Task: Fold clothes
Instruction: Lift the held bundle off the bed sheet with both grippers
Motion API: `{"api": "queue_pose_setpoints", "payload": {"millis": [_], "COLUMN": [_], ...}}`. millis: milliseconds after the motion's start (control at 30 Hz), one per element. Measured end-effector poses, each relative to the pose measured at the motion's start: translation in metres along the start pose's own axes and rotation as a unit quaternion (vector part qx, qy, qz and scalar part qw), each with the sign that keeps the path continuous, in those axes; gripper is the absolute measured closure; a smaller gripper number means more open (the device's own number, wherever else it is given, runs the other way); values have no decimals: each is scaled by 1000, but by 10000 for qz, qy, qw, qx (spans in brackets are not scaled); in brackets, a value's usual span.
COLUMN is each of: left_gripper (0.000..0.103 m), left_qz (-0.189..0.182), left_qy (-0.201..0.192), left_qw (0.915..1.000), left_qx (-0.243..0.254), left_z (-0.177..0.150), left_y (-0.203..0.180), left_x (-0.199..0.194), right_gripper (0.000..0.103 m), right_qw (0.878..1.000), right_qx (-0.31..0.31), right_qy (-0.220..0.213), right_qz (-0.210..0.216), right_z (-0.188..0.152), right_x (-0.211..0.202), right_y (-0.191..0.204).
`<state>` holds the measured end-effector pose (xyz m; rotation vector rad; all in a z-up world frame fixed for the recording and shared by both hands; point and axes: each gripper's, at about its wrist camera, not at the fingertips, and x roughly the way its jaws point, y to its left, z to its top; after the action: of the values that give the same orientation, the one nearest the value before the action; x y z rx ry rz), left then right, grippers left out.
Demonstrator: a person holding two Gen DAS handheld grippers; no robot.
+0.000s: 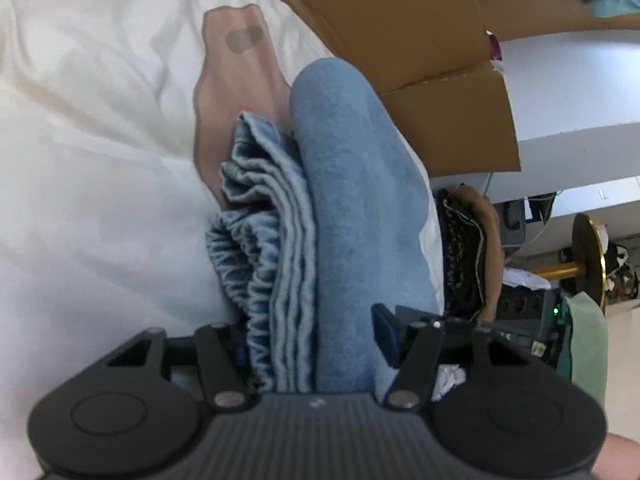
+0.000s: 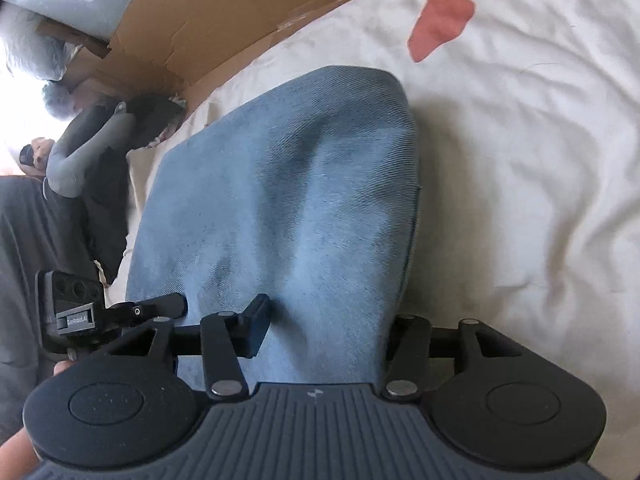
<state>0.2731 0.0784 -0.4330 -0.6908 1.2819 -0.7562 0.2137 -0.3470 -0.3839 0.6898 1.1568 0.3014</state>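
Note:
A folded pair of light blue jeans [image 1: 344, 184] hangs in front of me over a white bed sheet [image 1: 92, 168]. In the left wrist view its gathered elastic waistband [image 1: 260, 264] shows as stacked layers on the left of the bundle. My left gripper [image 1: 312, 340] is shut on this thick bundle; one blue fingertip [image 1: 386, 334] shows at the right, and cloth hides the other. In the right wrist view the jeans [image 2: 288, 184] fill the middle. My right gripper [image 2: 324, 324] is shut on their near edge, with the left finger [image 2: 256, 326] visible and the right one under the denim.
Brown cardboard boxes [image 1: 404, 28] line the far side of the bed. The sheet carries a pink patch [image 2: 440, 24]. A dark heap of clothes [image 1: 464, 252] lies past the bed's edge. In the right wrist view, grey trousers [image 2: 24, 248] and dark garments [image 2: 104, 160] sit at the left.

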Motion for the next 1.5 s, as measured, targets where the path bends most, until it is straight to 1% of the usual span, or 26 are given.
{"api": "queue_pose_setpoints", "payload": {"millis": [33,100,167,233,433,600,767,867,1067,1267,1400,1500], "left_gripper": [49,50,52,52,53,54,54,54,54,54,54,54], "left_qz": [29,86,143,216,433,441,389,388,387,328,265,241], "left_qy": [9,28,47,67,143,120,27,-2,-53,-109,-152,-184], "left_qw": [10000,10000,9999,9997,9988,9987,9988,9985,9978,9973,9959,9941], "left_qx": [5,16,27,56,152,228,310,388,540,655,855,1039], "left_z": [0,0,0,2,10,15,18,21,26,27,23,16], "left_y": [-2,-7,-11,-17,-41,-73,-114,-145,-207,-263,-306,-336], "left_x": [-1,-3,-5,-10,-34,-60,-85,-92,-103,-123,-138,-146], "right_gripper": [55,68,76,78,79,79,79,79,79,79,79,79], "right_qw": [10000,10000,9997,9998,9999,10000,9998,9996,9988,9973,9957,9940], "right_qx": [-8,66,221,198,104,48,22,-2,-14,-195,-345,-379], "right_qy": [2,-5,-13,-24,21,-19,-186,-279,-489,-697,-856,-1018], "right_qz": [4,59,141,96,-44,-28,-35,-47,96,86,59,102], "right_z": [0,1,2,2,5,12,23,28,38,45,46,41], "right_x": [0,-3,-9,-15,-28,-55,-100,-126,-182,-237,-283,-318], "right_y": [0,-1,-1,6,33,59,90,107,128,160,184,192]}}
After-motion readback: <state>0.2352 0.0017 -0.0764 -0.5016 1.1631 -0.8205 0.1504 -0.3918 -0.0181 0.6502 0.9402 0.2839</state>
